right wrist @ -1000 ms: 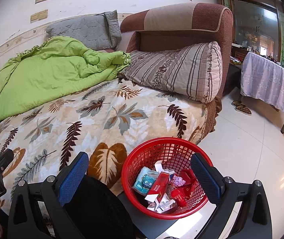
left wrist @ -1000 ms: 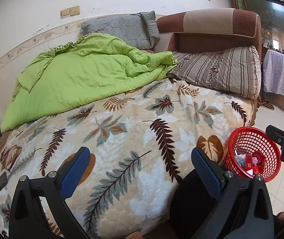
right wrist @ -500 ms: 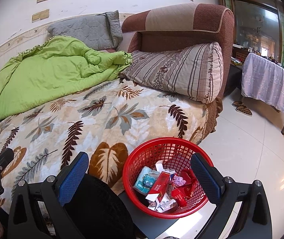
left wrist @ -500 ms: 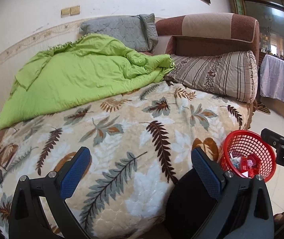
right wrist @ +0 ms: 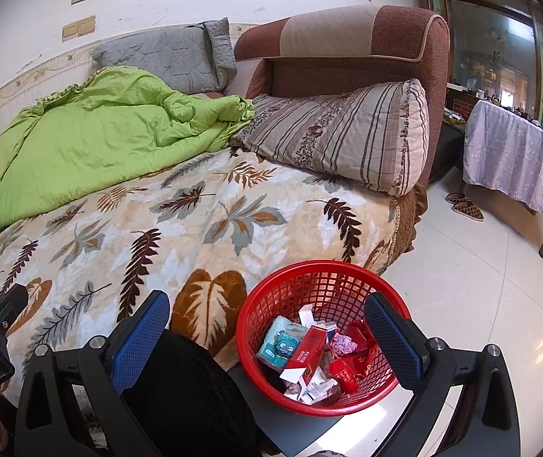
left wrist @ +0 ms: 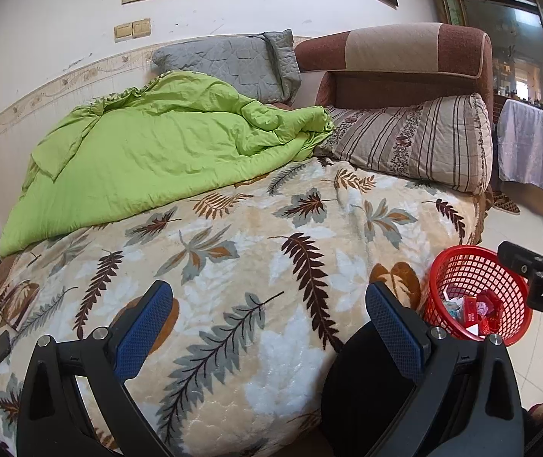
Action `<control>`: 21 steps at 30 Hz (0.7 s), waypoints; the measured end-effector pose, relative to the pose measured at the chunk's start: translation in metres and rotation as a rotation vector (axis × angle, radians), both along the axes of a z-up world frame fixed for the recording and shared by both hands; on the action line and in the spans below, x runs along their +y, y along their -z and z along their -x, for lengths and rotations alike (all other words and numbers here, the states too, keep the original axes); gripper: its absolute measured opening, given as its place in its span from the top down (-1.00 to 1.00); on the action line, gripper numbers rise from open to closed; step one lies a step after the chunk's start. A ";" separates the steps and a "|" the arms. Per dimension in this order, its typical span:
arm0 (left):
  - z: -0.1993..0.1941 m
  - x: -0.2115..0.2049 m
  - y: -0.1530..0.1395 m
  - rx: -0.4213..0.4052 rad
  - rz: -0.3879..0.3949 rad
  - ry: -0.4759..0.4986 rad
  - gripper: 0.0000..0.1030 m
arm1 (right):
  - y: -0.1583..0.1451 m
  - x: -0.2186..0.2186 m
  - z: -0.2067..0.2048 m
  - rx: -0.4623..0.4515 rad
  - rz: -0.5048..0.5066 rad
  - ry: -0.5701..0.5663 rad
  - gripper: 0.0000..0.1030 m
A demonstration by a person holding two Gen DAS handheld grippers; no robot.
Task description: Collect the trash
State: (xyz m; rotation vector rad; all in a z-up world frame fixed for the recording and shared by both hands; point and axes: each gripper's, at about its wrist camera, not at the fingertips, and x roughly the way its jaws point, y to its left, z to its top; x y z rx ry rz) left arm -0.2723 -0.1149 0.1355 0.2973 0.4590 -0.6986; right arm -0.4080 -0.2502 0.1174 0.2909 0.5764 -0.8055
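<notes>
Several light, crushable wrappers and cartons (right wrist: 311, 354) lie in the red basket (right wrist: 321, 272) beside the bed (left wrist: 233, 251); pinch them by an edge. Both the left tool (left wrist: 267, 323) and right tool (right wrist: 265, 327) gape empty. No litter apparently remains on the bed.

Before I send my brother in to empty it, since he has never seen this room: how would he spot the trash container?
Find the bed with the leaf-print blanket. At its near corner, on the pale tiled floor, stands a round red mesh basket holding wrappers and a red carton. It is the only bright red, see-through thing there.
</notes>
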 end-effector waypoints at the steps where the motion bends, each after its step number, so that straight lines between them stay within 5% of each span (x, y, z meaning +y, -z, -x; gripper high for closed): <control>1: 0.000 0.000 0.000 0.002 0.003 -0.001 -0.96 | 0.001 0.000 0.000 0.001 0.000 -0.002 -1.00; 21: 0.001 0.001 -0.003 0.008 0.027 0.006 -0.96 | 0.001 -0.001 -0.006 0.008 0.006 -0.030 -1.00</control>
